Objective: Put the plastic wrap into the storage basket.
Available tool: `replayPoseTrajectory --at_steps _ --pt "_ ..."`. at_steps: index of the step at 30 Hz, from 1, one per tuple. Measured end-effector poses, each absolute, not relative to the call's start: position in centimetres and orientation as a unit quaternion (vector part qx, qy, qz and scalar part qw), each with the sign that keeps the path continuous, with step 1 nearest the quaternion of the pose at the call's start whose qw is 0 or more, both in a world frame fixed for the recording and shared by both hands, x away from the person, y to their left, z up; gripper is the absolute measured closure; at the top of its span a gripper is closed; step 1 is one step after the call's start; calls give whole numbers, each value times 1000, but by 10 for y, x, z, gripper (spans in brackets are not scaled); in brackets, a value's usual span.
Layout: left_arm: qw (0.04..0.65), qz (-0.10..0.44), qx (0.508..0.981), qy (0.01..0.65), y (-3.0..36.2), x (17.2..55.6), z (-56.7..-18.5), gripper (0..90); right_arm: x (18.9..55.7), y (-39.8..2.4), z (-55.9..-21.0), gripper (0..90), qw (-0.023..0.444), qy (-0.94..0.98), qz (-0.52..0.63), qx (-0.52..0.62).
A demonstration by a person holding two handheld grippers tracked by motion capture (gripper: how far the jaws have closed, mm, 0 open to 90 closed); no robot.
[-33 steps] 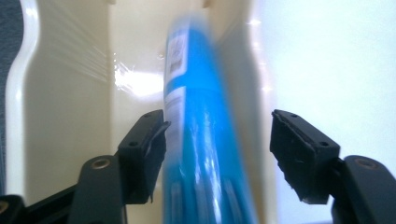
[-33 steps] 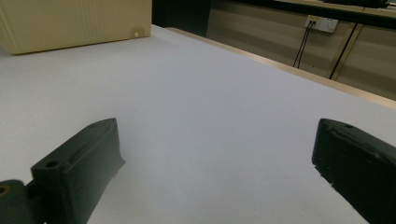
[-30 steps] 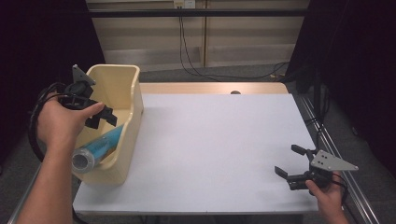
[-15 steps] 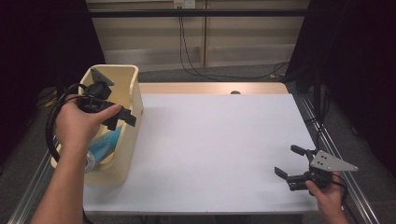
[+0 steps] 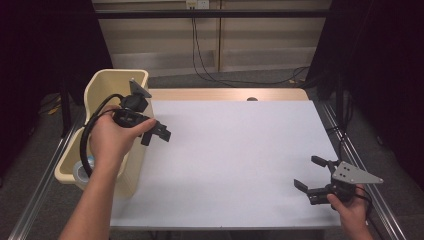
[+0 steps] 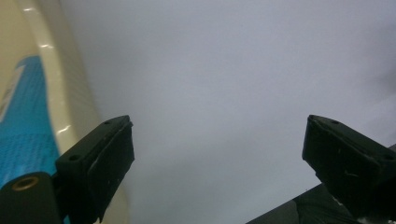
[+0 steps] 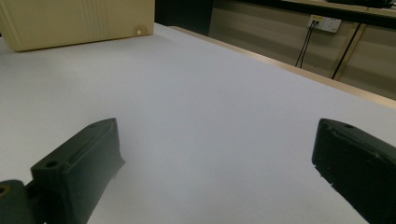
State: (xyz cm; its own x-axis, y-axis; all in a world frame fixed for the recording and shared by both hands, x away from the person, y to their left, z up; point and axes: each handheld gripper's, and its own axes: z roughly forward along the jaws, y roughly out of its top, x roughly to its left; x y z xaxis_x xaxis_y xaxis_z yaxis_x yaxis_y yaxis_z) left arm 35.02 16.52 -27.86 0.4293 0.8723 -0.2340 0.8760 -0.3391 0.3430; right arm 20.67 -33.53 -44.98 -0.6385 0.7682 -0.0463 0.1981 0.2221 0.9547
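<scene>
With both claws spread and empty, we should keep the left gripper (image 5: 156, 134) clear of the bin (image 5: 95, 87) rim, perhaps leaving its blue tube (image 6: 21, 126) undisturbed.

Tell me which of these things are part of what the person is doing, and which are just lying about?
Part of the job:
- left claw, open, at the bin's rim
- cream bin at the table's left edge
- blue-labelled item lying in the bin

Just about:
- right claw, open, over the white table
- cables behind the table
</scene>
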Motion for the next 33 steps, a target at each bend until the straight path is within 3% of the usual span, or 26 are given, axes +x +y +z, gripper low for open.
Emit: replayPoseTrajectory --at_steps 24,33 --pt "235 -25 844 481 118 325 -378 81 206 -337 -449 8 271 733 531 328" --pt "318 12 830 459 117 307 -411 85 206 -338 -449 8 271 733 530 329"
